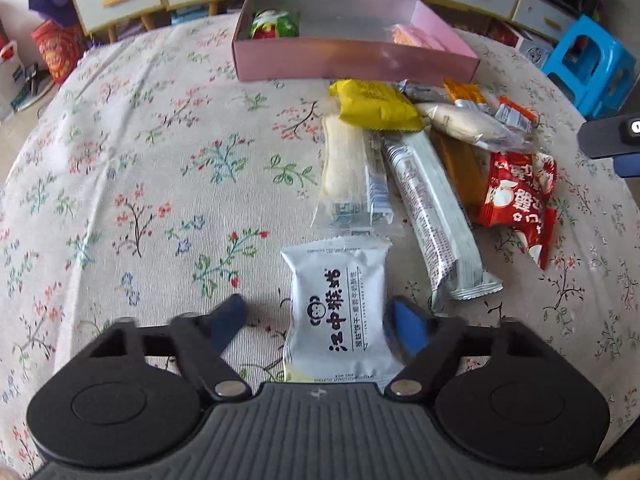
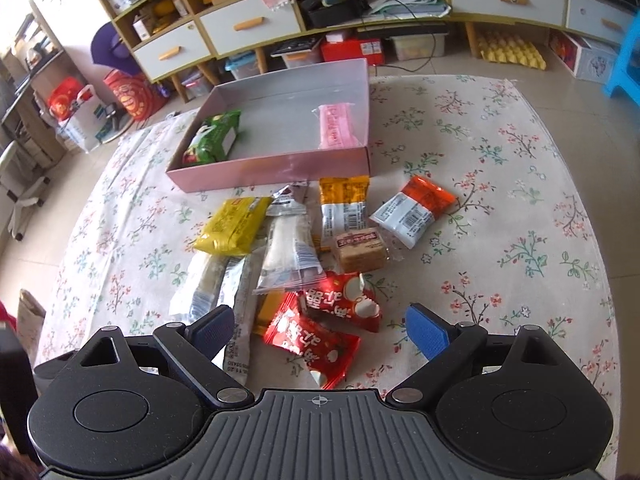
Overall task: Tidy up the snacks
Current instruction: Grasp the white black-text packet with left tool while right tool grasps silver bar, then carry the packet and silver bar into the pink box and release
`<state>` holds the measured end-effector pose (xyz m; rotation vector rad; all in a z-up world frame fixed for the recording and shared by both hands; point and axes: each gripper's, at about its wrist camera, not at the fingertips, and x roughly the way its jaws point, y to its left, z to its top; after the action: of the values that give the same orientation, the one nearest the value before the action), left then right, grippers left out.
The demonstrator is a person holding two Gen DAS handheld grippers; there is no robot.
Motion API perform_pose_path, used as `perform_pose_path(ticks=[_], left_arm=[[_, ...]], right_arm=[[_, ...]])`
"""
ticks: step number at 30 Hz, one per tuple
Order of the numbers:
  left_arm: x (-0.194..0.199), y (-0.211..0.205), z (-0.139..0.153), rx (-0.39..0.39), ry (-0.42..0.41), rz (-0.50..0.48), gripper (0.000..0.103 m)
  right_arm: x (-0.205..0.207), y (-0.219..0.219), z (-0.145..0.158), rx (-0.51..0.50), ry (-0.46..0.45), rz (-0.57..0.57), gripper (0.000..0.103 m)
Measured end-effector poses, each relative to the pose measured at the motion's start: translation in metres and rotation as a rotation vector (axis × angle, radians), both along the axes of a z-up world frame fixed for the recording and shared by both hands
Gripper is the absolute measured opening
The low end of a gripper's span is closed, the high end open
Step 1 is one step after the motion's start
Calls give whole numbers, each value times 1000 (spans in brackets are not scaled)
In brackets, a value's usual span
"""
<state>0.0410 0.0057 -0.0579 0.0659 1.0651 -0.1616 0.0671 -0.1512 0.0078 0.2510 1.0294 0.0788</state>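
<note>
A pink box (image 1: pixel 352 64) (image 2: pixel 280 166) sits at the table's far side, holding a green snack pack (image 2: pixel 214 140) and a pink wafer pack (image 2: pixel 336 128). A pile of snacks lies in front of it: a yellow pack (image 1: pixel 376 104), long silver bars (image 1: pixel 432 216), red packs (image 2: pixel 316 336) and orange packs (image 2: pixel 416 208). My left gripper (image 1: pixel 316 320) is open, its fingers either side of a white packet with black characters (image 1: pixel 340 312) lying on the cloth. My right gripper (image 2: pixel 320 328) is open above the red packs.
The table has a floral cloth (image 1: pixel 140 180). Low cabinets with drawers (image 2: pixel 248 28) stand behind it, with boxes and bags on the floor. A blue stool (image 1: pixel 592 68) stands at the right. The right gripper's body shows at the left wrist view's right edge (image 1: pixel 616 136).
</note>
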Motion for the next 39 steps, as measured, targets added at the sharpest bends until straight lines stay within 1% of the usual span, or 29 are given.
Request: perform_pose_path(ticks=[1,2,4,6,9,11,13,15,18,21,24,25,26,27,29,32,35,39], left_arm=[[1,3,3,-21,1,5,48],[3,7,5,-43,5,19,45],[5,13,7,-94,17,38,44],[6,19,10,-128,25,59,44],[3,23,17,-147,0,67,44],[3,23,22,-161,-13,68,44],[5,26,27,-191,-18,71,44],[7,30,33,-217,-30,76,44],[7,33,40,-228,-57,76,44],[7,37,45,-235,-76,79,44],[10,41,46,-239,-82,95,44],[10,43,46,-239,-81,101,44],[11,44,45,-239,-80,106,44],[11,46,44,-239,-78,112,44],[12,48,44,-244,-75,118,44],[11,51,46,-256,-80,118,44],[12,54,50,-267,-89,123,44],[14,59,51,-277,-92,138,44]], right_arm=[[0,-1,-1,1,3,-5,94],[0,-2,-1,6,4,-7,94],[0,-3,-1,18,5,-8,94],[0,-2,-2,25,-1,-4,94],[0,4,-8,68,3,20,94],[2,11,-16,122,26,47,94],[2,23,-24,151,43,70,93],[1,37,-31,151,45,99,92],[-1,57,-38,126,33,140,90],[-1,70,-46,117,33,151,81],[4,80,-59,60,54,158,67],[4,82,-64,38,65,161,54],[3,83,-62,20,44,159,41],[3,83,-60,31,47,163,30],[3,75,-53,93,63,131,29],[-3,68,-44,158,81,117,29],[-9,61,-39,238,127,108,29],[-14,50,-28,297,120,89,29]])
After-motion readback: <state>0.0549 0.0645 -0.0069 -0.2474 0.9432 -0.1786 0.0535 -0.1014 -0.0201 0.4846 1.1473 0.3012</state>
